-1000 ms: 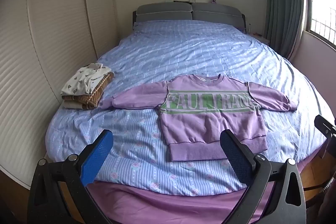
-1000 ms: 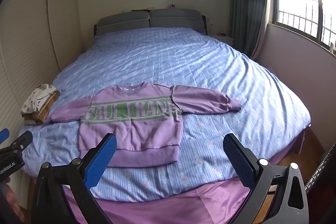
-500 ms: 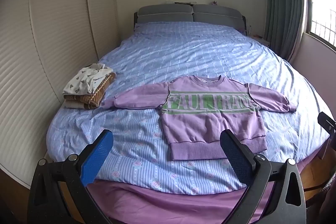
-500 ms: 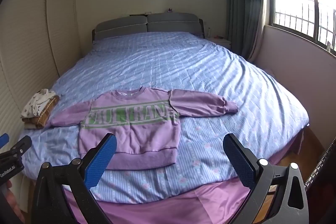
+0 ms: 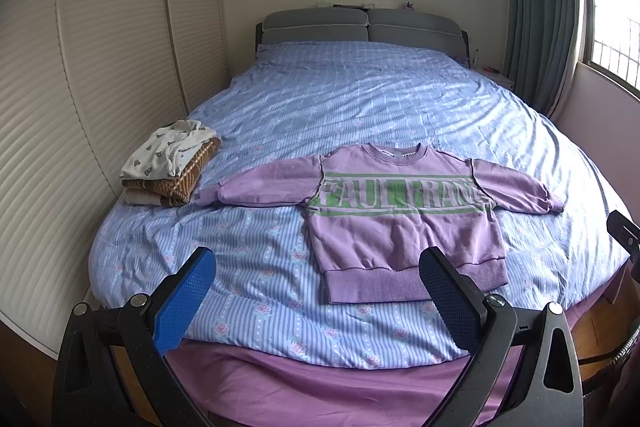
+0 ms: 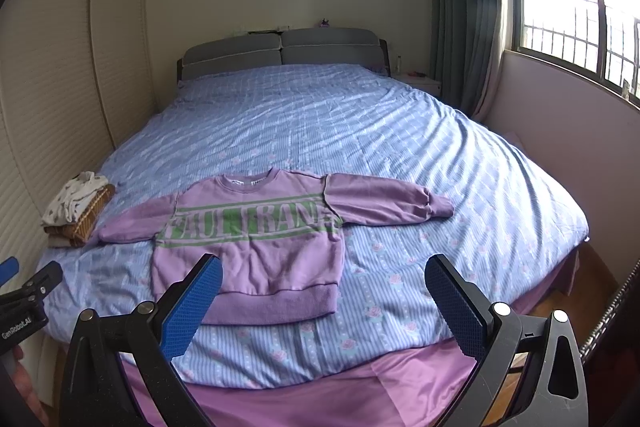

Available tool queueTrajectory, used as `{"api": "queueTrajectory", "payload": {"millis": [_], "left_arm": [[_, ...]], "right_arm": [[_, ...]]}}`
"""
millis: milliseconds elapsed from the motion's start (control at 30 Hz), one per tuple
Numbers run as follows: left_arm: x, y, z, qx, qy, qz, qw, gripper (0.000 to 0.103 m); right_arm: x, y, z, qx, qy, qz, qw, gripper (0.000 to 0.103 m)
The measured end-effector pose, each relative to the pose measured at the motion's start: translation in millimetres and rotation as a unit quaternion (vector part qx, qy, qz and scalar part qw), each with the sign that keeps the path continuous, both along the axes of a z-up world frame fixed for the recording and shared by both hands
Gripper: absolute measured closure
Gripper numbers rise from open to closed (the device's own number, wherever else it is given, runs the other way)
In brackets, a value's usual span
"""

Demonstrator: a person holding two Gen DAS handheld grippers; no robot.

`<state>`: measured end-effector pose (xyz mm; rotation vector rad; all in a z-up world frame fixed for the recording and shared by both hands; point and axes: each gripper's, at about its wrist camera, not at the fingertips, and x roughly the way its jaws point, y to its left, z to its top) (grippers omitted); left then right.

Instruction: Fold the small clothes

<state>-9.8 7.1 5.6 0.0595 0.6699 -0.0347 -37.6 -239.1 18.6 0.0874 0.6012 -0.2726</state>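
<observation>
A purple sweatshirt point(image 5: 404, 223) lies flat, front up, near the foot of the bed point(image 5: 360, 99), collar toward the headboard, hem toward us, sleeves stretched sideways across the bed. The left tool point(image 5: 320, 299) and right tool point(image 6: 324, 303) both hang before the bed edge, spread wide, holding and touching nothing. Folded clothes point(image 5: 170, 163) sit beside the left sleeve.

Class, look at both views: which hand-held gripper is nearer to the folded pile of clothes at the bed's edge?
Left. The left hand-held gripper hangs nearer the folded pile; the right hand-held gripper sits further along, past the purple sweatshirt.
</observation>
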Motion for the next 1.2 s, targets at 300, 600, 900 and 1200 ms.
{"api": "queueTrajectory", "payload": {"millis": [300, 600, 900, 1200], "left_arm": [[-0.7, -0.7, 0.3, 0.0, 0.0, 0.001, 1.0, 0.0], [-0.9, -1.5, -0.2, -0.002, 0.001, 0.001, 1.0, 0.0], [-3.0, -3.5, 2.3, -0.003, 0.0, 0.0, 1.0, 0.0], [-3.4, -2.9, 1.7, -0.003, -0.001, 0.0, 1.0, 0.0]], "right_arm": [[-2.4, -0.4, 2.4, 0.001, -0.003, 0.001, 1.0, 0.001], [-2.5, 0.1, 2.3, 0.0, -0.004, 0.001, 1.0, 0.001], [-3.1, 0.2, 2.0, 0.0, -0.005, 0.001, 1.0, 0.001], [-3.5, 0.5, 1.3, 0.001, -0.005, 0.0, 1.0, 0.001]]}}
